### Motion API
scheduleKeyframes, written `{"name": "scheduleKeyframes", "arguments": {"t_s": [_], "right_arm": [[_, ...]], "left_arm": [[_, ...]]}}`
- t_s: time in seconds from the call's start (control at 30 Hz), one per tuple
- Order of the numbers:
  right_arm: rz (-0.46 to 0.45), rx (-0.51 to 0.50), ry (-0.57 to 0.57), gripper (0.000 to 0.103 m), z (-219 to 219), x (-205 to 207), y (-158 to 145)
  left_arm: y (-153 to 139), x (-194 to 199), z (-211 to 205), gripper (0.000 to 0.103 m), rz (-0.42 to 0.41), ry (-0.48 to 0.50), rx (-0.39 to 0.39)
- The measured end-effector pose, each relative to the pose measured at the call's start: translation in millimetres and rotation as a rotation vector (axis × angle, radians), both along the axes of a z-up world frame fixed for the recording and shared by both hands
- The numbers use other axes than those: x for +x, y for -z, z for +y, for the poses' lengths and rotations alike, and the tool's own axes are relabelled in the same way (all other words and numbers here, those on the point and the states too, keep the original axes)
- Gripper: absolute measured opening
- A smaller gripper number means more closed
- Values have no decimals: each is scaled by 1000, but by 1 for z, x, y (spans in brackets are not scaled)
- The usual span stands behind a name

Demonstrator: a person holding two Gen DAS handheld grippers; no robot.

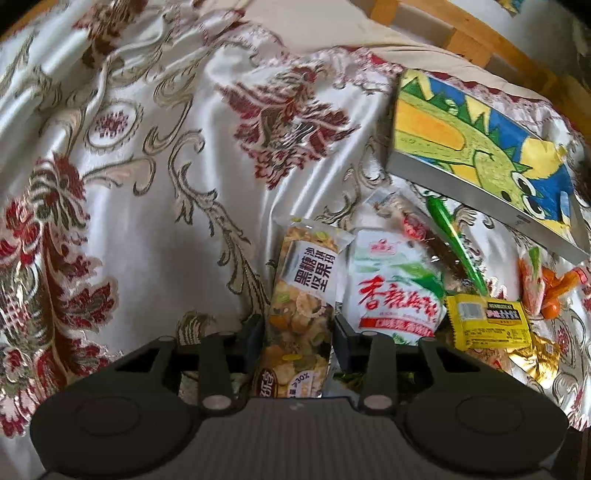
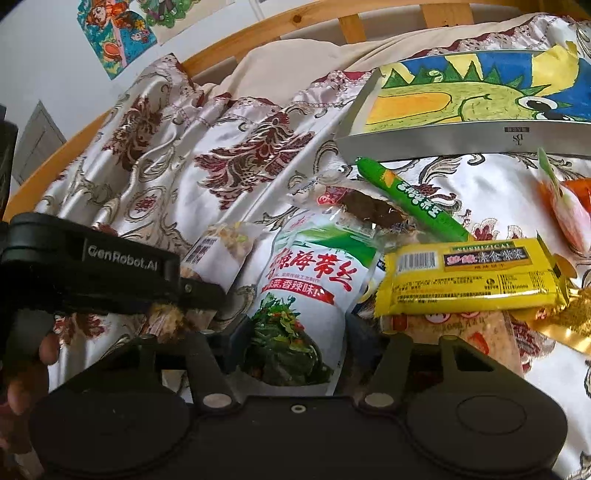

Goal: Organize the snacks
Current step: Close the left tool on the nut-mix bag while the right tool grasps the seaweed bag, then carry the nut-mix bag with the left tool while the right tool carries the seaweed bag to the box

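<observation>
A pile of snacks lies on a patterned satin cloth. In the left wrist view my left gripper (image 1: 298, 328) is shut on a long nut-bar packet (image 1: 303, 306). Beside it lies a white seaweed packet (image 1: 397, 291). In the right wrist view my right gripper (image 2: 295, 347) is shut on the seaweed packet (image 2: 306, 291). The left gripper (image 2: 207, 291) shows at the left of that view, holding the nut-bar packet (image 2: 218, 247). A yellow packet (image 2: 469, 273), also seen in the left wrist view (image 1: 487, 321), a green sausage stick (image 2: 413, 195) and a brown jerky packet (image 2: 369, 210) lie to the right.
A flat grey box with a dinosaur drawing on its lid (image 1: 480, 147) lies behind the snacks, also in the right wrist view (image 2: 472, 107). Orange packets (image 2: 569, 206) lie far right. A wooden bed rail (image 2: 258, 33) and wall drawings (image 2: 118, 33) stand behind.
</observation>
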State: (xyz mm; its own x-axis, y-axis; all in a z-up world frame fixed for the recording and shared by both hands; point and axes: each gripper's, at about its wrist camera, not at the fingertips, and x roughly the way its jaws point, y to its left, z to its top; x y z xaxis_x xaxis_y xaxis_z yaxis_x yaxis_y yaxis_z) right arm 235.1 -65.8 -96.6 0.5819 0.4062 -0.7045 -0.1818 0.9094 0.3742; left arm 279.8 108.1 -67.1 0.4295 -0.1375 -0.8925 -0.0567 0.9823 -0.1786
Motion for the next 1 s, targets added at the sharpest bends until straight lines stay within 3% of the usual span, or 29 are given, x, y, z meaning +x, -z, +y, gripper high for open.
{"name": "scheduleKeyframes", "arguments": {"t_s": [0.5,0.73,0.8,1.0], "right_arm": [[-79,-103,-99,53,-14,-64,-28],[-255,-308,-152,53,-10,-97,-42],[-268,-326,-154,53,-10,-99,-42],[-282,-334,-134,53,-15,-100,-43]], "left_arm": [[-26,-19,6,42,-76,-23,-66],[-36,-39,-9,42,-111,48,-45],[-38,-42,-8,42,-115,56,-51],[-51,-53,11,39,-123,22,-170]]}}
